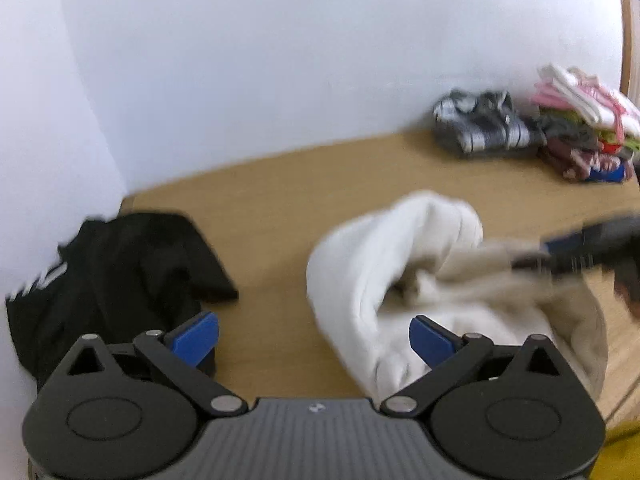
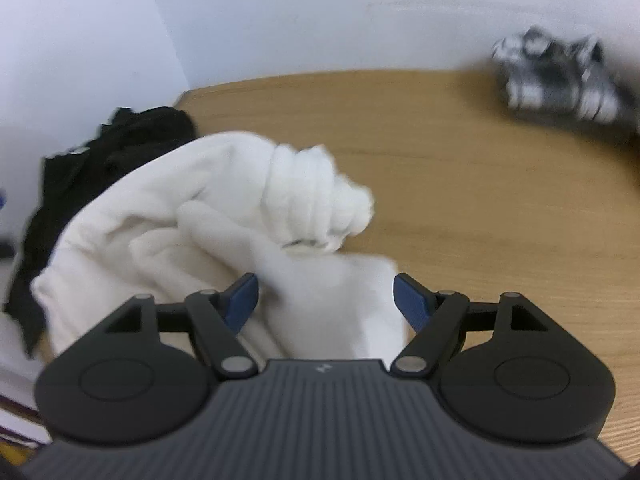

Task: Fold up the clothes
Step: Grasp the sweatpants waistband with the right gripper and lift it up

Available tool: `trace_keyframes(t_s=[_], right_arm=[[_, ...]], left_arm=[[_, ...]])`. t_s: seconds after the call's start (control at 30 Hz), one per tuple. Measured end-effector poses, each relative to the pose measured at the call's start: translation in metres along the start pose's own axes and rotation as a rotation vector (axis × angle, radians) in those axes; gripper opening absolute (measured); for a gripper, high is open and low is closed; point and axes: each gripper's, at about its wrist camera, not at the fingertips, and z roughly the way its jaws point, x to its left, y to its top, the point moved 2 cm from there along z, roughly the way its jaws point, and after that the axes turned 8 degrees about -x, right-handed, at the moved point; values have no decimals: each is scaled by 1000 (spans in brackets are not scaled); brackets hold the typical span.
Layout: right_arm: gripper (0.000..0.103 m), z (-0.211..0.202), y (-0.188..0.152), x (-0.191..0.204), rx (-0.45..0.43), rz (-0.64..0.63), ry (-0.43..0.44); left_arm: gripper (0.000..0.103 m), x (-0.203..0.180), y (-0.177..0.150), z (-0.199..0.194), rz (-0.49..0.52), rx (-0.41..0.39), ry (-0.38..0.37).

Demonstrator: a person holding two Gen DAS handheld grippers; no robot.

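Observation:
A crumpled white garment (image 1: 400,264) lies bunched on the wooden table (image 1: 280,200); it also shows in the right wrist view (image 2: 224,216). My left gripper (image 1: 314,338) is open and empty, its right finger over the garment's near edge. My right gripper (image 2: 326,298) is open, with white cloth lying between its fingers. In the left wrist view the right gripper (image 1: 576,248) shows blurred at the right, over the garment. A black garment (image 1: 120,276) lies crumpled at the left by the wall, and shows in the right wrist view (image 2: 100,160) too.
A grey and white striped garment (image 1: 480,124) lies by the back wall, also in the right wrist view (image 2: 560,80). A stack of folded colourful clothes (image 1: 584,132) stands at the back right. White walls close the back and left.

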Motion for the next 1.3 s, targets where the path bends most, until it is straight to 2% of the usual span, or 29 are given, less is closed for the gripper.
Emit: trace_keyframes(t_s=[0.17, 0.23, 0.27, 0.3, 0.37, 0.4, 0.5, 0.57, 0.63, 0.77, 0.83, 0.87, 0.9, 0.93, 0.97, 1.0, 1.07, 1.13, 1.2, 1.3], right_arm=[[75, 24, 12, -13, 15, -94, 12], [66, 38, 17, -17, 28, -29, -4], [52, 40, 20, -19, 31, 24, -18], [38, 38, 21, -19, 22, 61, -52], [33, 27, 11, -29, -6, 107, -115], [31, 20, 5, -31, -16, 128, -168], [29, -3, -15, -56, -38, 173, -292], [28, -21, -20, -71, -49, 211, -357], [28, -38, -21, -88, -24, 231, -435], [29, -70, -38, -100, 117, 139, -544], [30, -90, -34, -103, 95, 87, -590], [30, -102, -28, -95, 55, 58, -609], [36, -112, -19, -93, -7, 23, -615], [41, -120, -9, -92, -72, -17, -602], [55, -127, 1, -89, -123, -57, -562], [69, -128, 9, -81, -146, -88, -494], [79, -103, 19, -67, -152, -129, -299], [78, -66, 27, -52, -116, -131, -113], [78, -22, 29, -34, -47, -132, 3], [78, 41, 42, -23, 7, -73, 61]], left_arm=[[103, -46, 11, 67, 37, 52, -72], [103, -59, 10, 105, 47, 90, -12], [103, -63, 10, 124, 48, 109, 27], [100, -61, 9, 141, 36, 130, 97], [100, -45, 7, 166, -33, 194, 248], [103, -31, 4, 173, -100, 218, 277], [103, 15, -13, 180, -321, 274, 282], [103, 37, -28, 178, -398, 300, 302], [103, 54, -45, 166, -437, 316, 349], [102, 77, -75, 149, -503, 365, 371], [98, 81, -85, 138, -518, 370, 340], [98, 81, -88, 131, -522, 365, 318], [98, 78, -87, 125, -515, 350, 291], [98, 75, -86, 118, -508, 335, 264], [98, 72, -85, 112, -501, 320, 238], [98, 70, -83, 106, -490, 302, 211], [98, 64, -80, 93, -454, 256, 182], [99, 55, -76, 81, -423, 215, 169], [100, 51, -75, 74, -412, 198, 174], [100, 45, -82, 65, -409, 208, 170]])
